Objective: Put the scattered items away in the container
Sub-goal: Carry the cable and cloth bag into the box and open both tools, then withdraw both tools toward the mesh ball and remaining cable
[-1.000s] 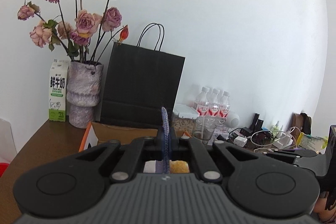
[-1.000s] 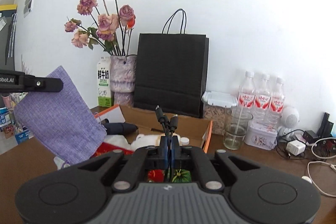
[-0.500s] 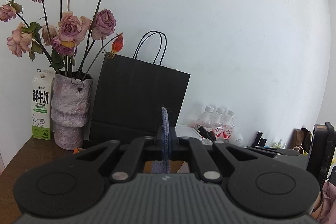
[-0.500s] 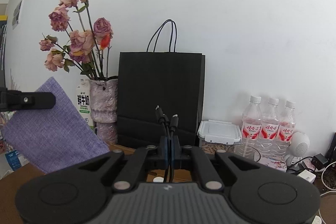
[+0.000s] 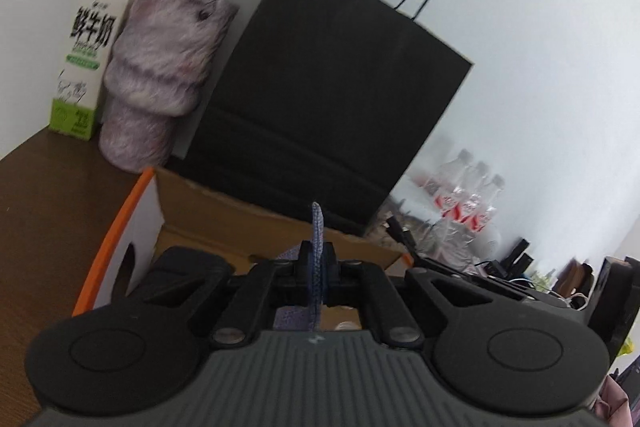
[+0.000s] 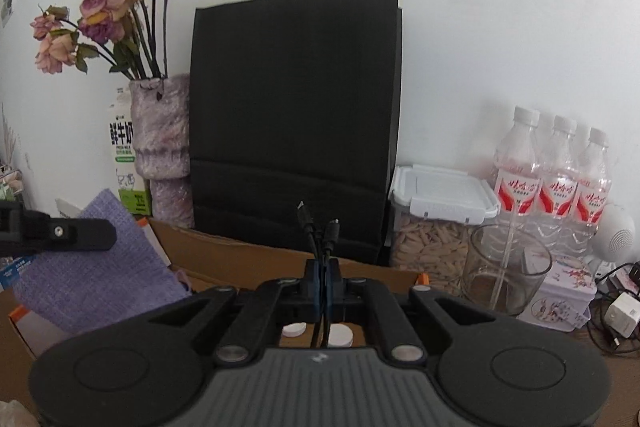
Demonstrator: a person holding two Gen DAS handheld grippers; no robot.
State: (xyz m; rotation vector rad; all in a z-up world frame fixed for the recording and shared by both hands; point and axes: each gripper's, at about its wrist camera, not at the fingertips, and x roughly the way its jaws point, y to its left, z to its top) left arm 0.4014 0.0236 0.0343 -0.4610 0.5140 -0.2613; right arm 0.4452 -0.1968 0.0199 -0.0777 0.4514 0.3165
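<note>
Now left claw [image 5: 317, 263] pinches purple cloth [image 5: 316, 227], right claw [image 6: 324, 277] pinches black cables [image 6: 316, 231], both tilted over cardboard box [image 5: 224, 203]

Plain white wall [image 6: 480, 27] in soft daylight, dark brown wooden table [image 5: 44, 195] against it, black paper bag [image 6: 296, 115] leaning upright

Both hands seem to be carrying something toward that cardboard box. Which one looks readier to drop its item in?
Probably the left. Its gripper, pinching the purple cloth, looks down into the cardboard box. The right gripper, clamping black cables, also hangs over it, so it's close.
</note>
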